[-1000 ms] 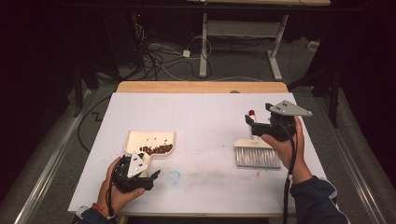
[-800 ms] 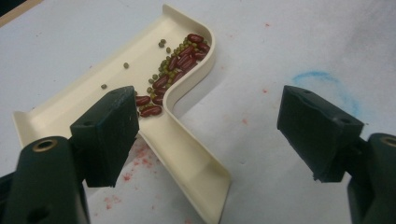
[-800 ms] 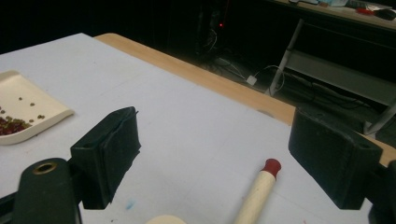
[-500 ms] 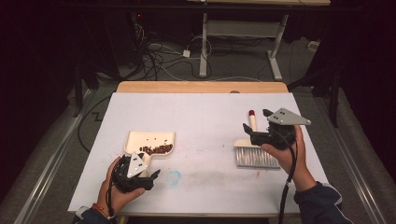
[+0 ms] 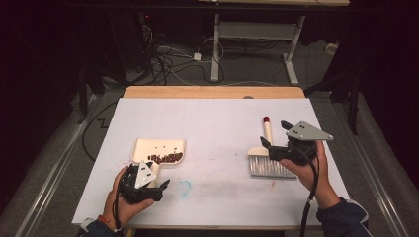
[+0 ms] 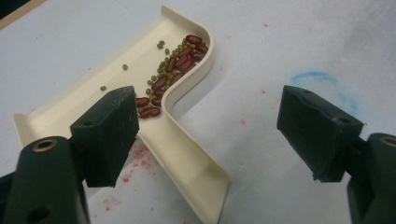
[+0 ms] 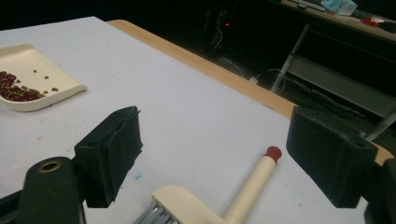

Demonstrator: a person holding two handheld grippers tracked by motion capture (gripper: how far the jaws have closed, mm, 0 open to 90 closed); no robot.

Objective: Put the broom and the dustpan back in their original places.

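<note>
The white table is evenly lit from above, its surroundings toward twelve o'clock dark, distant detail perhaps slightly soft.

Two handheld black plastic grippers: the left gripper and right gripper each carry a grey three-cornered plate dotted with small screws, blocky black jaw pads, brass-ringed holes and a trailing black cable. The person wears dark blue sleeves and a red-orange wristband.
</note>
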